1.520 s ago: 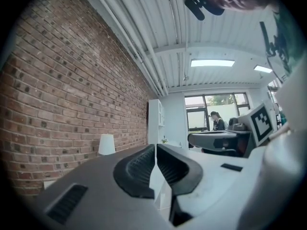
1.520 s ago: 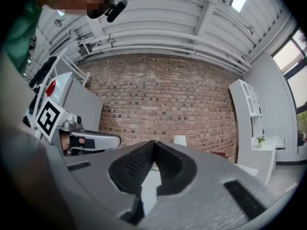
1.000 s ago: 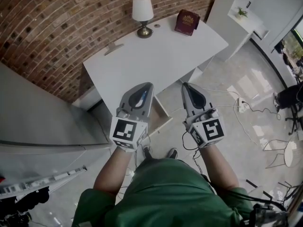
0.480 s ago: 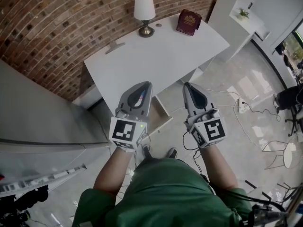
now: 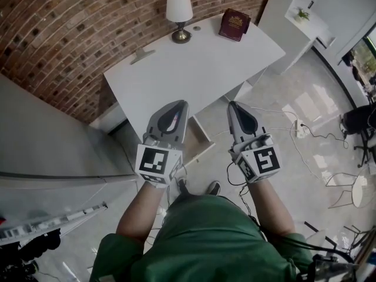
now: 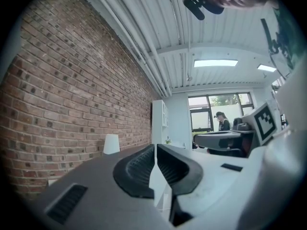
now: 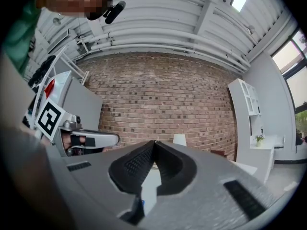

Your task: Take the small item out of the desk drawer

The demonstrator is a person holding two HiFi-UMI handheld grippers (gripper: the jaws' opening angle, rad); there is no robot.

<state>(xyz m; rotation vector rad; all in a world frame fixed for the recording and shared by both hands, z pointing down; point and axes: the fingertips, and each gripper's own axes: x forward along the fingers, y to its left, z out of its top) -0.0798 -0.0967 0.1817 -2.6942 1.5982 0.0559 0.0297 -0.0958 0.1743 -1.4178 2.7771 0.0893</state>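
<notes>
**Both grippers shut and empty above the open drawer**

The brick wall [image 5: 70,34] fills 10 to 12 o'clock of the head view, and the white desk [image 5: 200,69] stands against it. The drawer [image 5: 198,141] juts open from the desk's near edge, pulled out toward the person at roughly 5 o'clock. It shows in the gap between the two grippers.

The left gripper [image 5: 180,106] has its jaws pressed together on nothing, and so does the right gripper [image 5: 233,106]. Both point level at the wall.

From the left tips the drawer lies at 5 o'clock, and from the right tips at 7 o'clock. The left gripper overlaps it and looks the nearer.

A lamp [image 5: 178,13] and a dark red book [image 5: 234,25] sit at the desk's far edge.

The small item cannot be seen, since little of the drawer's inside shows.
</notes>
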